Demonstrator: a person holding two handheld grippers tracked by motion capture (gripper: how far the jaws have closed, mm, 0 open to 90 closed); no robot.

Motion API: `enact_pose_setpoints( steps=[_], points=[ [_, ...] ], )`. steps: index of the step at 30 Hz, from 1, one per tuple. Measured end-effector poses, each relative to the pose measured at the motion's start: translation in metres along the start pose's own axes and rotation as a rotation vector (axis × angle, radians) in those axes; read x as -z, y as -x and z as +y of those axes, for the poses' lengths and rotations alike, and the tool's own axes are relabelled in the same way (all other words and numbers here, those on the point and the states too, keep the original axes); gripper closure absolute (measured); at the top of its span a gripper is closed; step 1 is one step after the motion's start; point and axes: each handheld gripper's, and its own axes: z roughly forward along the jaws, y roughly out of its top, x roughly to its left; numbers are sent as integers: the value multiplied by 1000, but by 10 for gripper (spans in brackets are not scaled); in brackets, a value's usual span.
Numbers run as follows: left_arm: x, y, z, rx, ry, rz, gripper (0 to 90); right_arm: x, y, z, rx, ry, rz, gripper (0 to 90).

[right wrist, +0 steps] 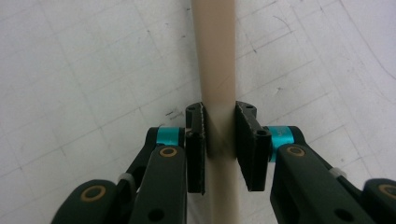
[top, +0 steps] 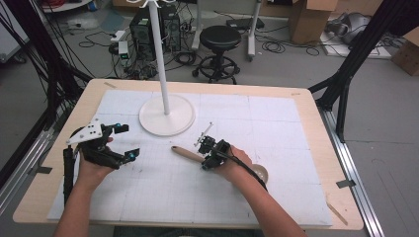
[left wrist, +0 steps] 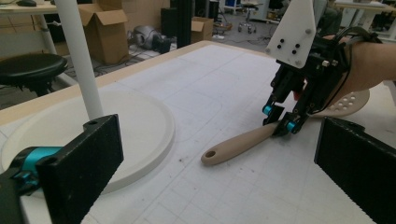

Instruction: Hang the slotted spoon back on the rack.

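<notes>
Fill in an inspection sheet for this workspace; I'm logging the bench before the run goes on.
Surface: wooden table under a white gridded mat.
Job's things: beige slotted spoon lying flat on the mat.
Clutter: white round-based stand.
Grippers: right gripper shut on the spoon's handle; left gripper open, holding nothing.
Cables: loose cables on the floor.
Surroundings: black stool, cardboard boxes, computer towers.

Bright, even overhead light; soft shadows, slightly blurry pictures.

Right tongs (left wrist: 279, 119) clamping beige slotted spoon (left wrist: 243, 142), white stand base (left wrist: 140, 126)
</notes>
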Motion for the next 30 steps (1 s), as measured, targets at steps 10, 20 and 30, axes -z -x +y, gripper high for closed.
enact_pose_setpoints(
  steps=[10,20,30],
  points=[
    [2,-1,0,3,4,4,17,15,12,-4,-7,132,50,761],
    [4,-1,2,3,21,2,17,74,38,-20,-76,397,85,761],
    [5,-1,2,5,30,3,17,110,48,-27,-84,542,90,761]
  ],
)
